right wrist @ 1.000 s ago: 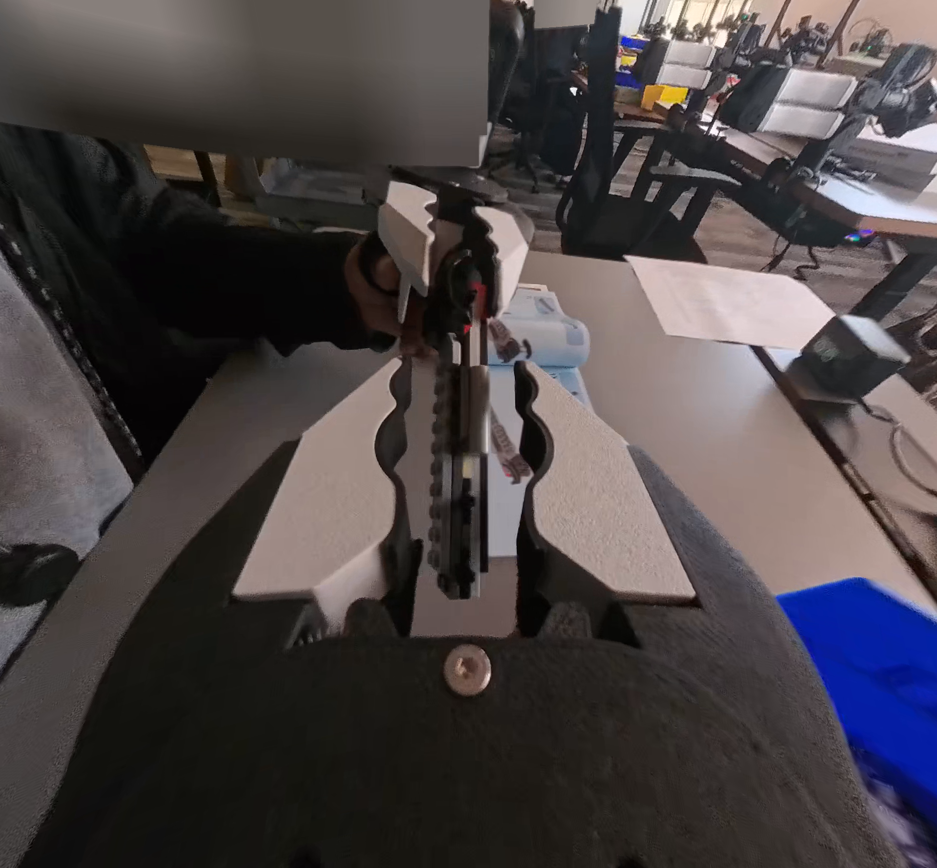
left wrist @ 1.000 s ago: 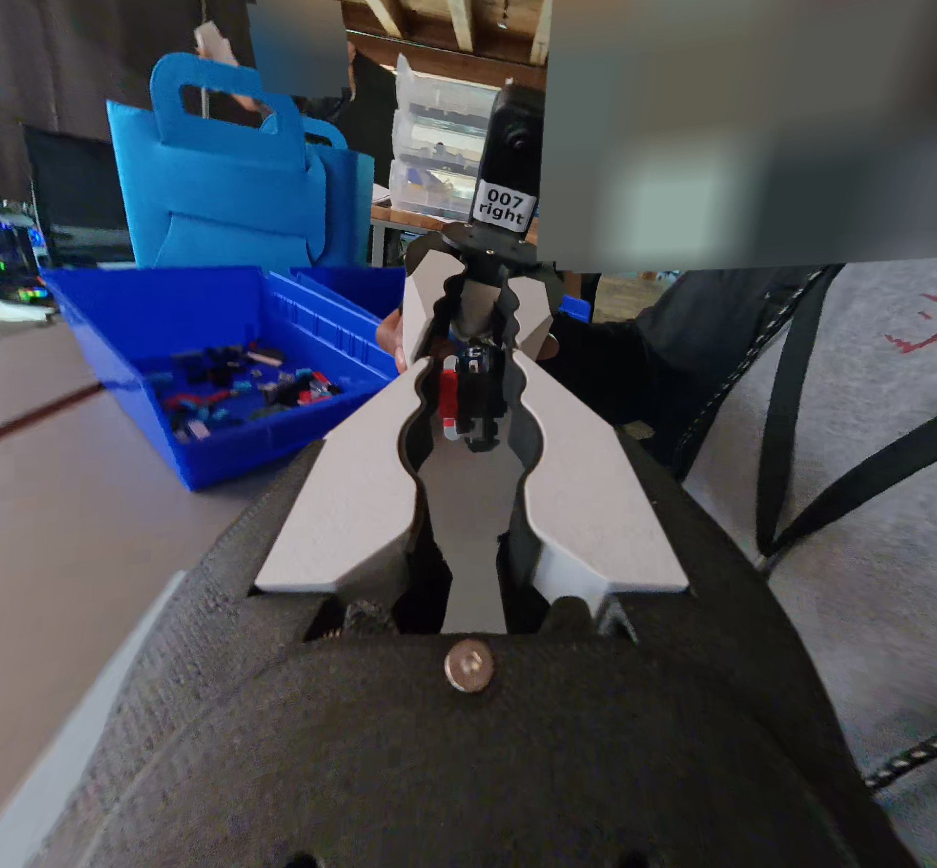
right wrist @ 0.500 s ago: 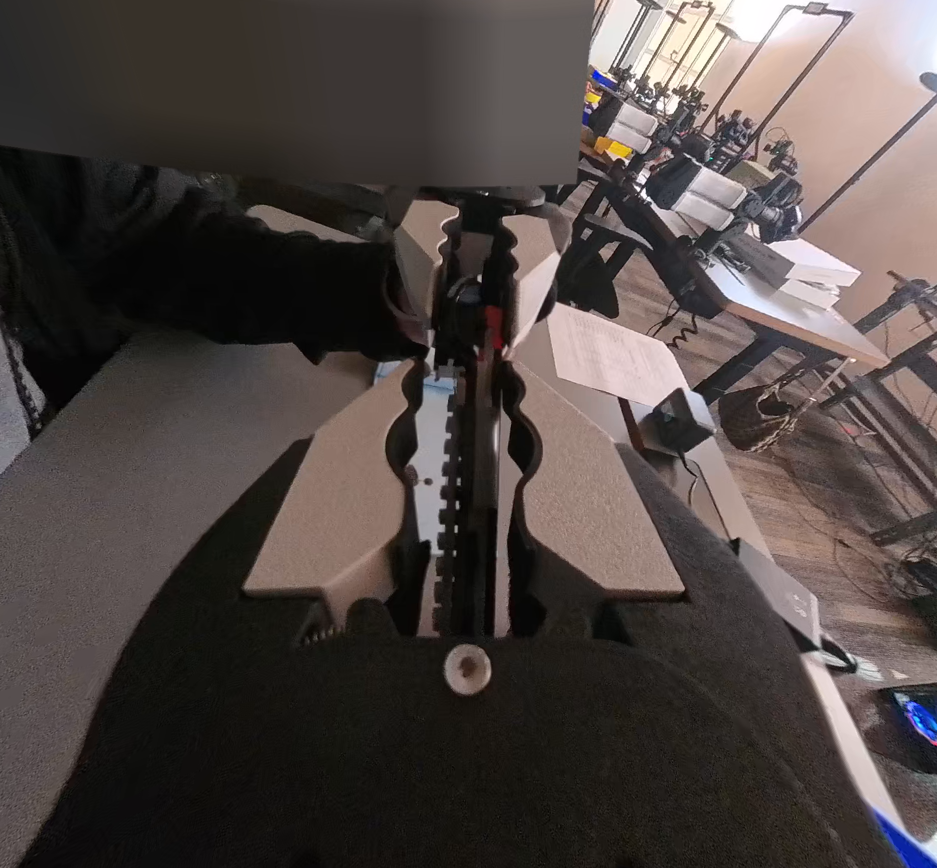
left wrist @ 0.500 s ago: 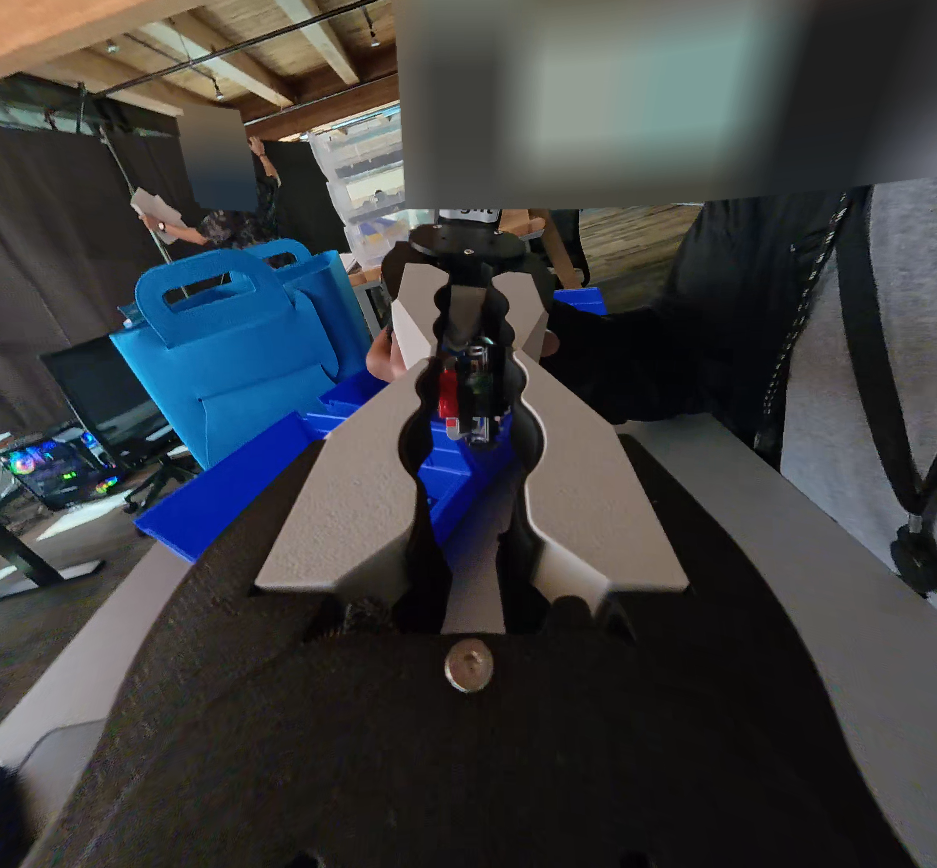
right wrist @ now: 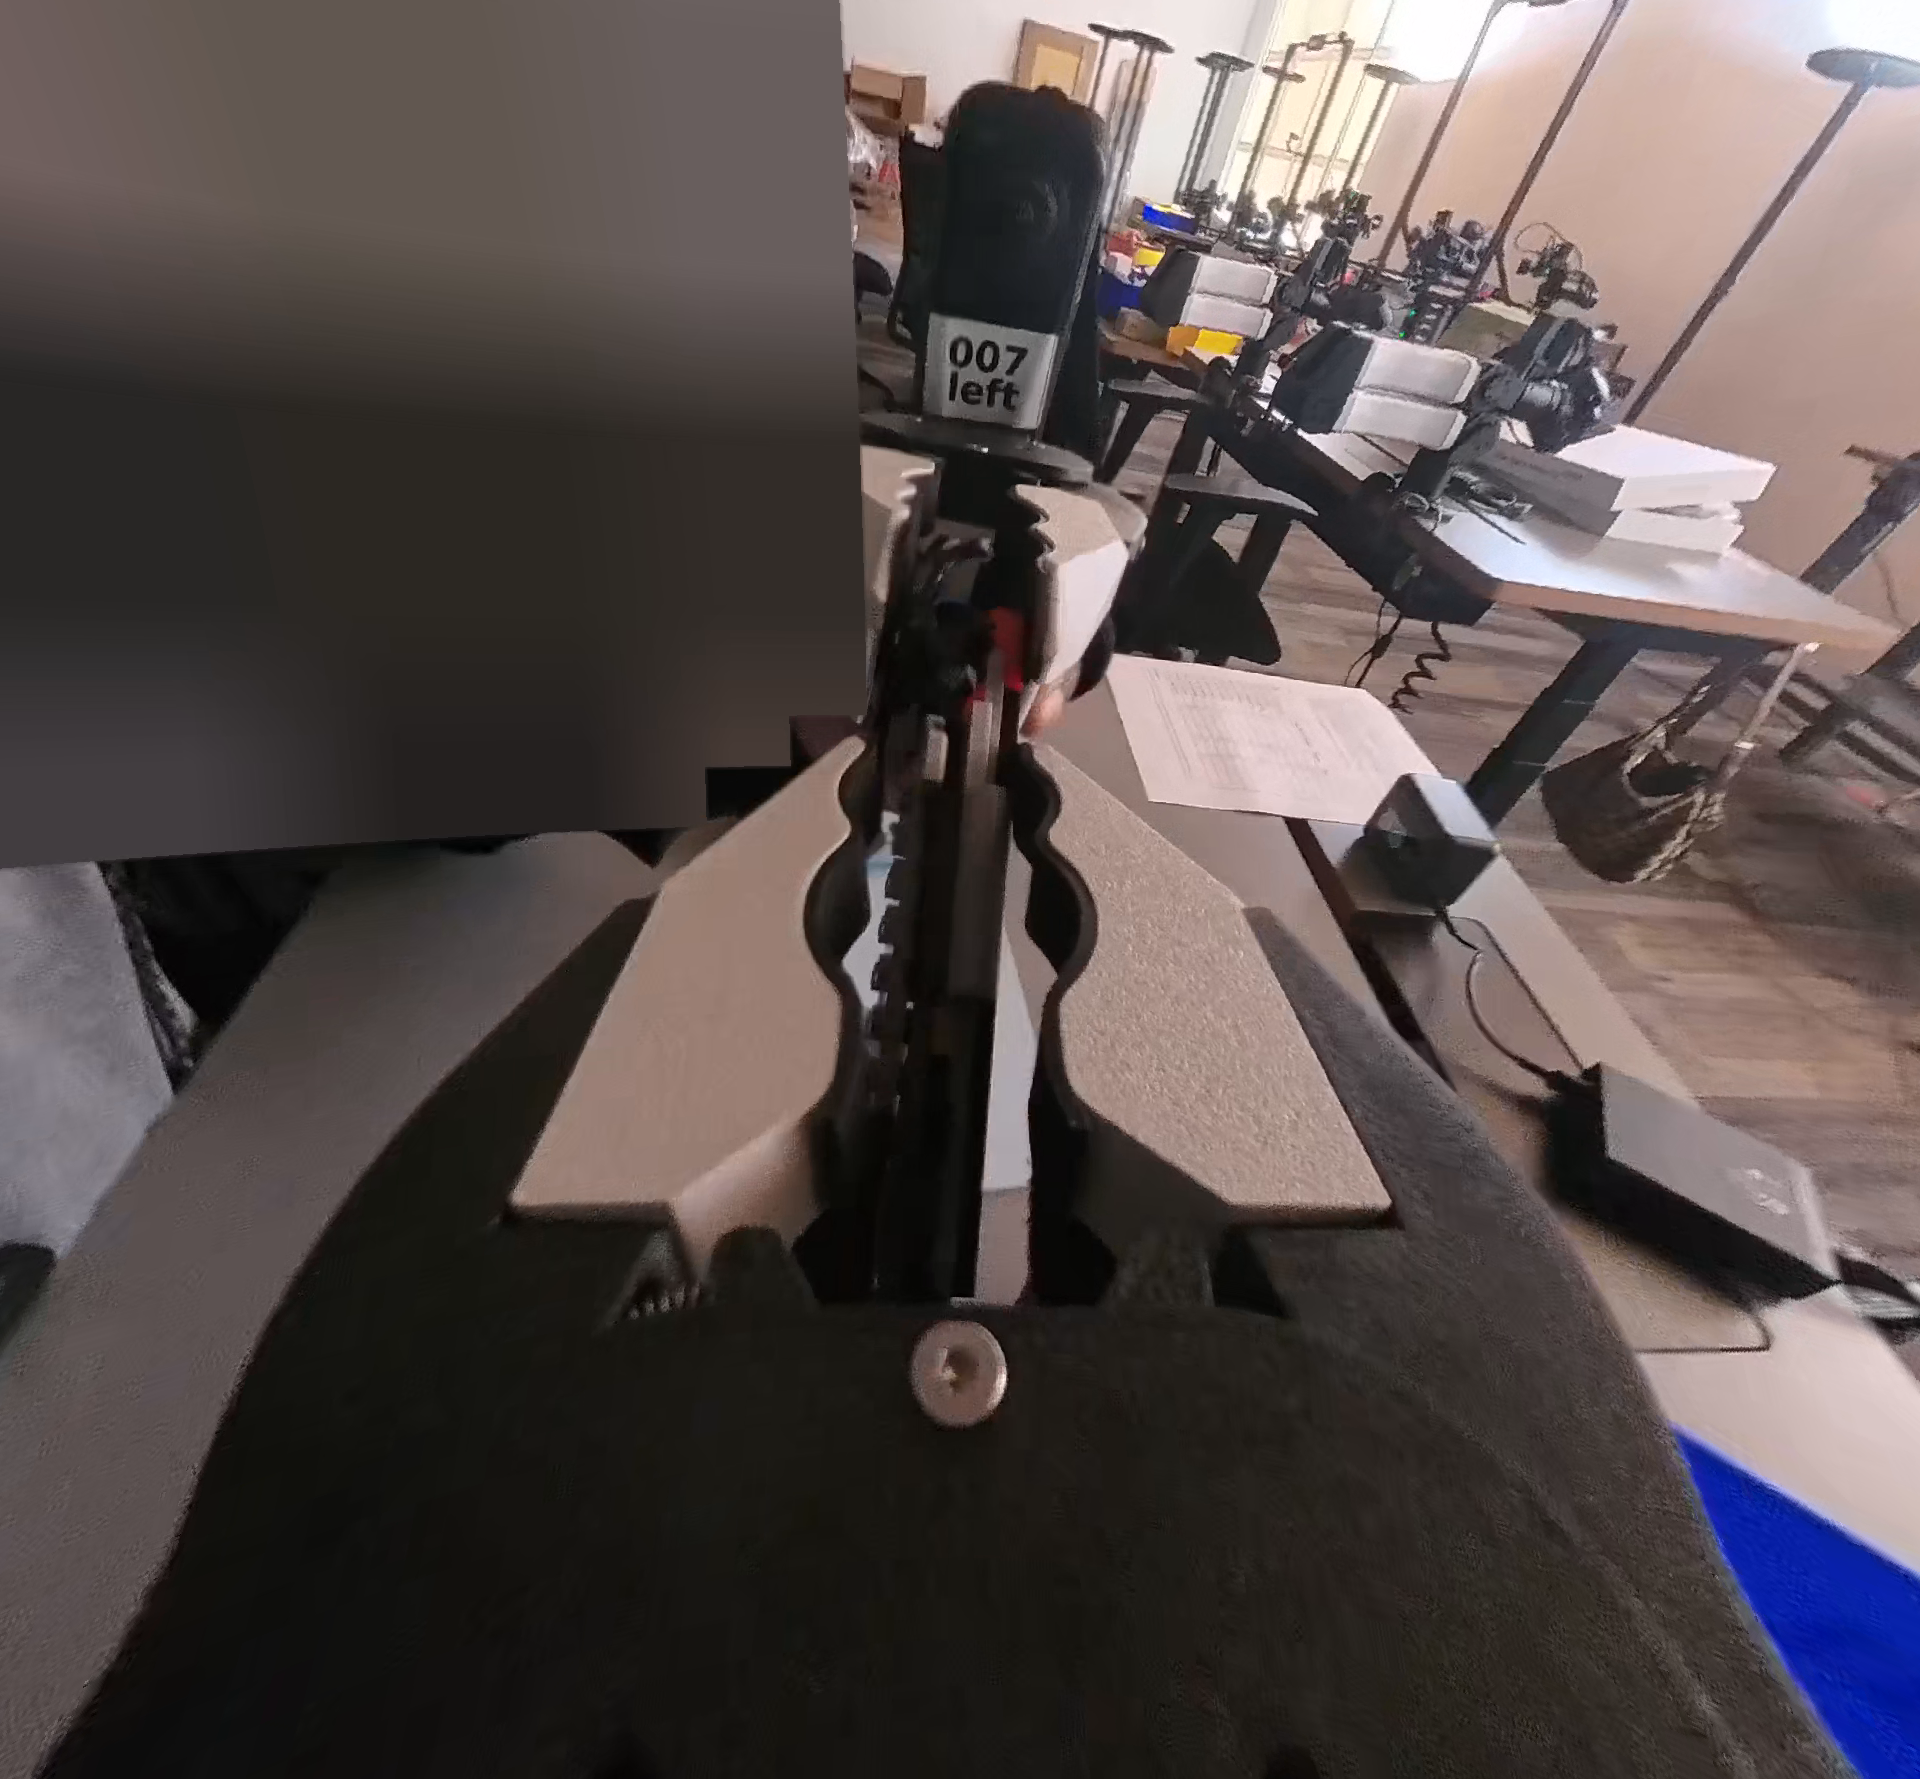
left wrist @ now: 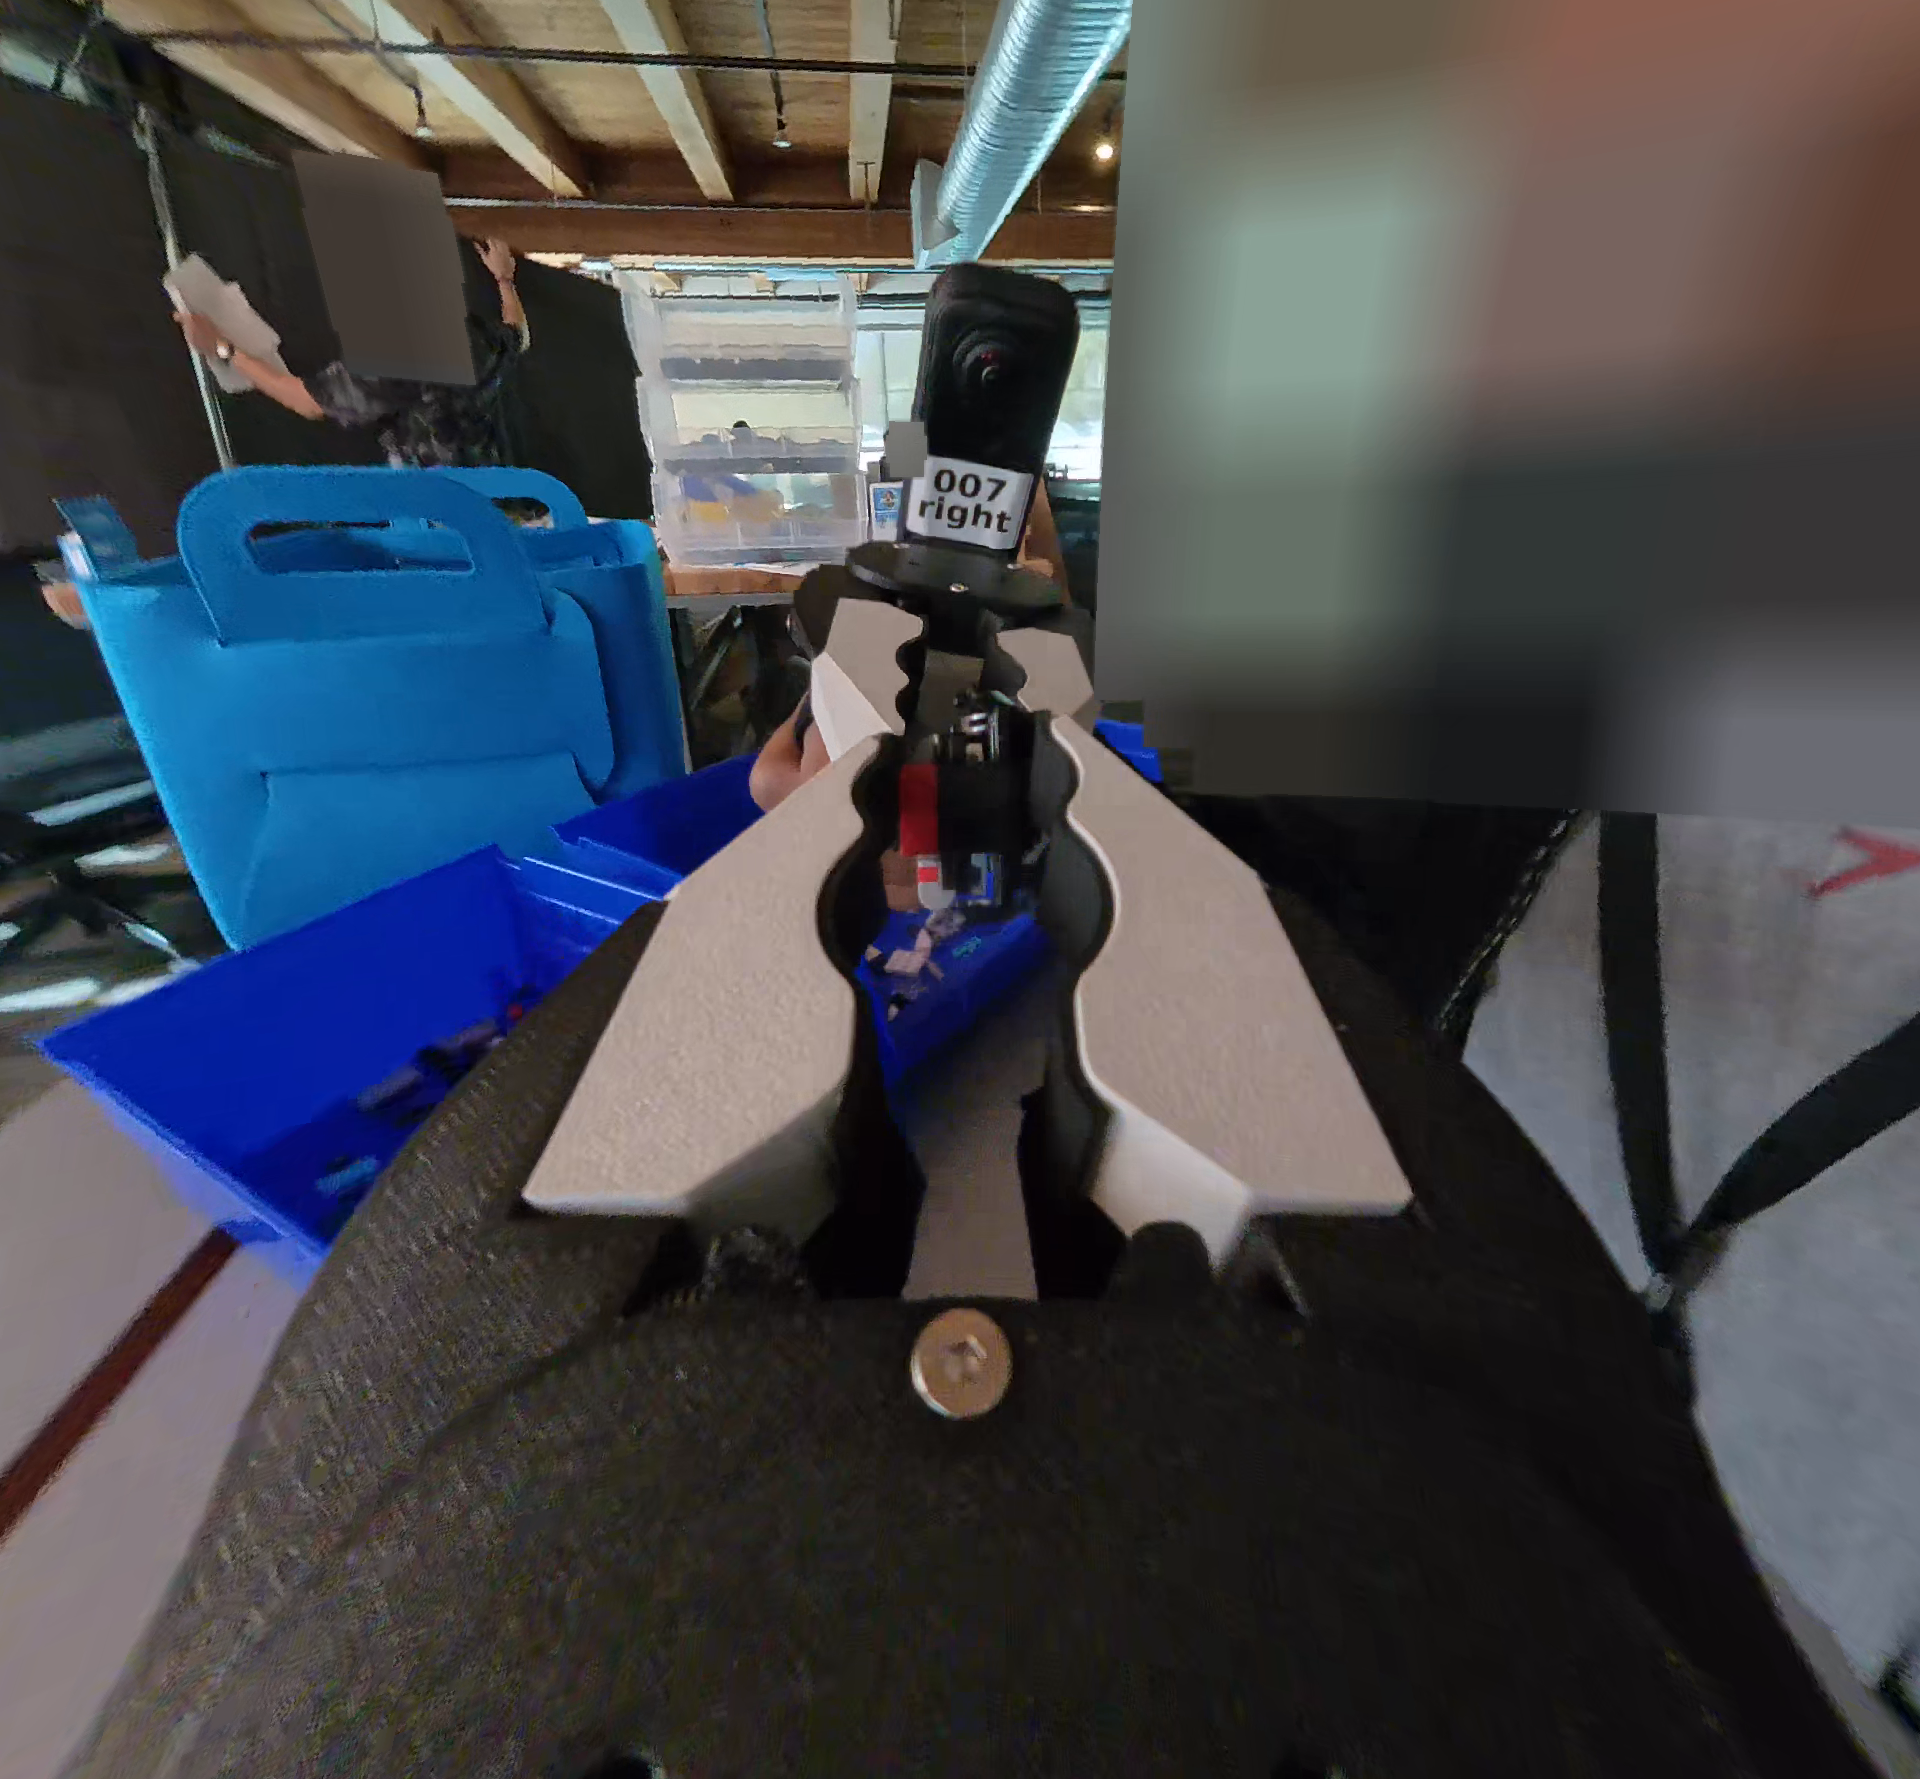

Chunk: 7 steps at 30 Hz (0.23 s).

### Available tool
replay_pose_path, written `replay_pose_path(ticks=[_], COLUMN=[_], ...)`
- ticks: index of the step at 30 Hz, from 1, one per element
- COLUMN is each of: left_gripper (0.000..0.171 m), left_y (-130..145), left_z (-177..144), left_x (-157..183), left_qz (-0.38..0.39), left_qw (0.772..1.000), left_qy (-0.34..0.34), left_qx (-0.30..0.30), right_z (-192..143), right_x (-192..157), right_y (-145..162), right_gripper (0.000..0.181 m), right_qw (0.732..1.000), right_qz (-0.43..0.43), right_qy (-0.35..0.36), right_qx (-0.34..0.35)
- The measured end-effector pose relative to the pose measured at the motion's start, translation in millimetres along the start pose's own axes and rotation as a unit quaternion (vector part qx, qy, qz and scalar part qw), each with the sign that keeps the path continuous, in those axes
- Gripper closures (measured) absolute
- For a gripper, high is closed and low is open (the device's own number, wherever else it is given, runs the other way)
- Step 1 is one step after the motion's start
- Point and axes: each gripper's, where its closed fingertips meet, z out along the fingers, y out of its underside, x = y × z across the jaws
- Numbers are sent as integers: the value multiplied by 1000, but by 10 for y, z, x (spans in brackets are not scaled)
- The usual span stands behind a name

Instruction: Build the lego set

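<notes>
A long dark lego assembly [right wrist: 940, 950] with a studded edge and a red piece [left wrist: 920, 810] is held in the air between my two grippers, which face each other tip to tip. My right gripper [right wrist: 940, 773] is shut on it, and the assembly runs lengthwise between its fingers. My left gripper [left wrist: 961, 773] is shut on the assembly's other end [left wrist: 977, 825]. The right gripper also shows farther off in the left wrist view [left wrist: 951, 680]. The left gripper also shows farther off in the right wrist view [right wrist: 987, 576].
A blue bin [left wrist: 312, 1054] with loose bricks stands on the grey table [left wrist: 94, 1314], with a blue felt bag [left wrist: 384, 690] behind it. A printed sheet [right wrist: 1268, 742], a small black box [right wrist: 1418, 846] and a flat black device [right wrist: 1704, 1199] lie on the table's far side. The grippers are tip to tip, or close to it.
Both grippers have swung together while staying shut on the assembly. The left wrist view tipped up towards the ceiling, then levelled with the bin back in sight.
</notes>
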Motion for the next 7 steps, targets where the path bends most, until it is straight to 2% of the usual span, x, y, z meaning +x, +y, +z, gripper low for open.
replay_pose_path(ticks=[7], left_gripper=[148], left_y=[-116], left_z=[24], left_x=[-110], left_qz=[-173], left_qw=[985], left_qy=[-14], left_qx=[18], right_z=[-26], right_x=[78], right_y=[-96], right_gripper=[154], right_qw=[996], right_qz=[92], right_qy=[2], right_qx=[21])
